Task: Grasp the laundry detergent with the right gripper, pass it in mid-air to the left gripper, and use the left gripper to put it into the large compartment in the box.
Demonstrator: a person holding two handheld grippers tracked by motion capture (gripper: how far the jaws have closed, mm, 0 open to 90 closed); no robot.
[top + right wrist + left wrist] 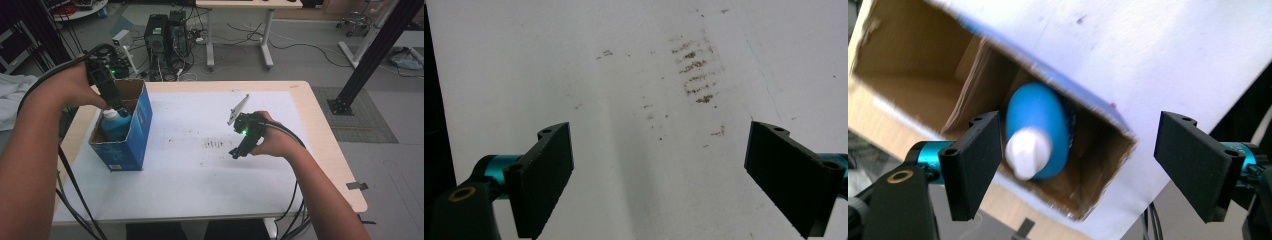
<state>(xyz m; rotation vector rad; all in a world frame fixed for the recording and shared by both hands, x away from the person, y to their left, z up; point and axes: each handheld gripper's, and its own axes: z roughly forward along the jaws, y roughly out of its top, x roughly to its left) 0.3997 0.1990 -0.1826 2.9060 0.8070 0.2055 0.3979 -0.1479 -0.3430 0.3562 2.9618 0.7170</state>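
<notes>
Above blue box [137,131]: left hand-held gripper [1075,165] released, blue bottle [1037,131] inside; right hand-held gripper [659,180] released.

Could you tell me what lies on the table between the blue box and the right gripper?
Nothing but bare white sheet with faint brown smudges, as the high view shows, between box and right gripper.

a lab or tech workroom: computer towers [165,32] and loose cables [295,42] on the floor, desks [240,5], black metal framing [372,50].
</notes>
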